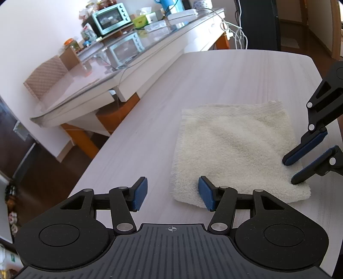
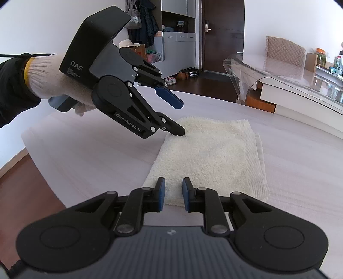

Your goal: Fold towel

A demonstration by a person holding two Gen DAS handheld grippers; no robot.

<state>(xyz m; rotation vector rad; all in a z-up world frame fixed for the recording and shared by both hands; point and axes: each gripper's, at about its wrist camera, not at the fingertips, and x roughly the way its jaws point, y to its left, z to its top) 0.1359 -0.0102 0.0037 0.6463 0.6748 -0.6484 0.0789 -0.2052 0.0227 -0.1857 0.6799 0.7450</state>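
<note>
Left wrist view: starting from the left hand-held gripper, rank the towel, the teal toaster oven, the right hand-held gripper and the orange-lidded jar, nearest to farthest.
1. Towel: on the table, touching the left hand-held gripper at its right finger.
2. Right hand-held gripper: right edge, tips at the towel's far corner.
3. Orange-lidded jar: back counter, left.
4. Teal toaster oven: back counter, top centre.
Jar and oven are close to call.

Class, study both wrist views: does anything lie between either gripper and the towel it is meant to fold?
Nothing visible does. The towel lies alone on the table. The left gripper has one finger on its corner; the right gripper is open at its near edge.
</note>
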